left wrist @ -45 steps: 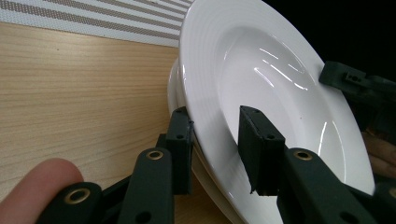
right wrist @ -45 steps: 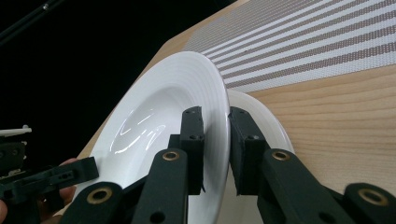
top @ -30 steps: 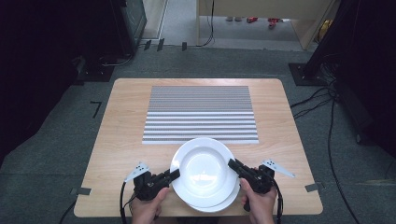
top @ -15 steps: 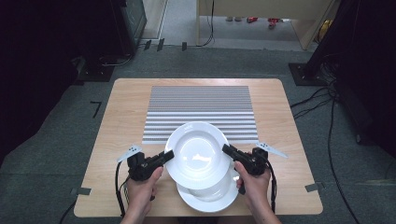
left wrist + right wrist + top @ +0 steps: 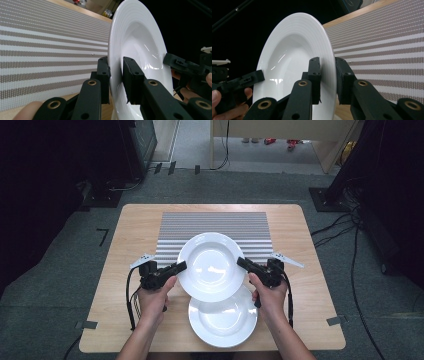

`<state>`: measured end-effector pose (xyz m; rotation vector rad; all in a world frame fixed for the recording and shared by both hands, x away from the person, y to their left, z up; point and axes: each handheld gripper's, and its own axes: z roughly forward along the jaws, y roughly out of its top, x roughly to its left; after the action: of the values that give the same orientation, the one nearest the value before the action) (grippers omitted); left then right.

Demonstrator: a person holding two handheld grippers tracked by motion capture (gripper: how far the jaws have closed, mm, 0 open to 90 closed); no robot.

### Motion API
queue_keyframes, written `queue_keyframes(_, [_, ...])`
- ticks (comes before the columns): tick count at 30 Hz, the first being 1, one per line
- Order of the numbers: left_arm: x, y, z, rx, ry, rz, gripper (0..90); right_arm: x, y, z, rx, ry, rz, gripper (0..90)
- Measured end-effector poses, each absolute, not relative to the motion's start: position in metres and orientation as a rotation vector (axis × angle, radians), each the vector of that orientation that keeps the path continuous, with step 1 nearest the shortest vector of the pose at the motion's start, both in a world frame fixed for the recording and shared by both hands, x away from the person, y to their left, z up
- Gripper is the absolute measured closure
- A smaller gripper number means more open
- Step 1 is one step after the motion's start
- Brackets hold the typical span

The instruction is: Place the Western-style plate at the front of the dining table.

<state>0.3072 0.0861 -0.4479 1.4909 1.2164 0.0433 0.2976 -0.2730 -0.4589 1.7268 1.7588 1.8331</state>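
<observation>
A white deep plate (image 5: 211, 266) hangs above the table, held by its rim on both sides. My left gripper (image 5: 182, 266) is shut on its left rim, and my right gripper (image 5: 241, 263) is shut on its right rim. In the left gripper view the jaws pinch the white plate (image 5: 135, 37) at my left gripper (image 5: 116, 72). In the right gripper view my right gripper (image 5: 327, 72) pinches the same plate (image 5: 294, 50) edge-on. A second white plate (image 5: 222, 320) lies flat on the wooden table near the front edge, partly under the lifted one.
A grey striped placemat (image 5: 215, 227) lies on the far half of the wooden table (image 5: 130, 230); the lifted plate overlaps its near edge. Cables (image 5: 345, 227) trail on the floor at the right. Dark equipment stands around the table.
Both grippers have carried the upper plate up and away from the person, toward the striped mat. The lower plate stayed in place and now shows more.
</observation>
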Motion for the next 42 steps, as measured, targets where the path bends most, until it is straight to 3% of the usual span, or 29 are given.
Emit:
queue_keyframes(16, [0.357,0.084,-0.442,1.513,1.282,0.075,76.8,0.347,-0.268,-0.46,1.787,1.763,1.821,77.3])
queue_keyframes(26, [0.393,0.083,-0.452,1.475,1.349,0.027,76.5,0.383,-0.266,-0.46,1.824,1.765,1.768,77.4])
queue_keyframes(42, [0.445,0.076,-0.479,1.484,1.438,0.026,76.4,0.434,-0.267,-0.496,1.969,1.707,1.749,77.1])
